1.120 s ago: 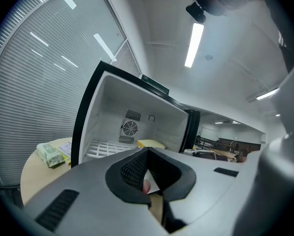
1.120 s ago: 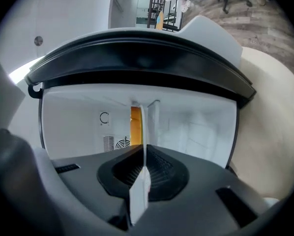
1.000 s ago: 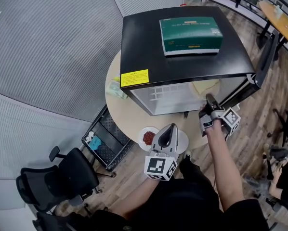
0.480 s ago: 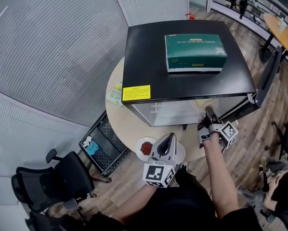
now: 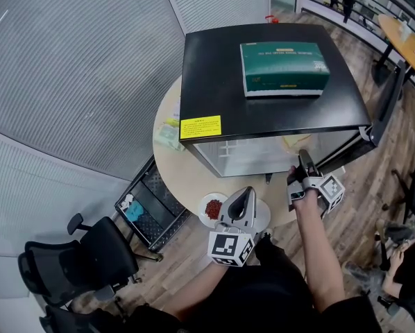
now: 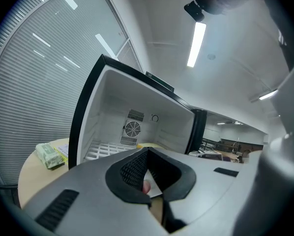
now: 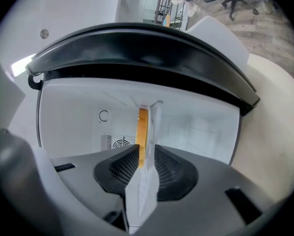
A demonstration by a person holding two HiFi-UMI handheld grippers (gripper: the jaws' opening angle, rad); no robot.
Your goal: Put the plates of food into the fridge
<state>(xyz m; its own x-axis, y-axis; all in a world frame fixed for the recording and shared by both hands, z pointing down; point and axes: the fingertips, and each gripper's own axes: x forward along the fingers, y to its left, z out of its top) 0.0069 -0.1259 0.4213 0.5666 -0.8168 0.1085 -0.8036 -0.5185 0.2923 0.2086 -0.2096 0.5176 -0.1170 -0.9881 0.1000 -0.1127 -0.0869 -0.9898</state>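
Opening around the yellow-food plate inside the mini fridge, the jaws of the right gripper release it to rest there, while those of the left gripper pinch the red-food plate, seemingly next in.

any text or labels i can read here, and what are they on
Nothing reads clearly.
green box on the fridge: pale print, too small to read.
yellow sticker on the fridge's top edge: dark print, too blurred to read.
marker cubes: black-and-white square patterns, no words.
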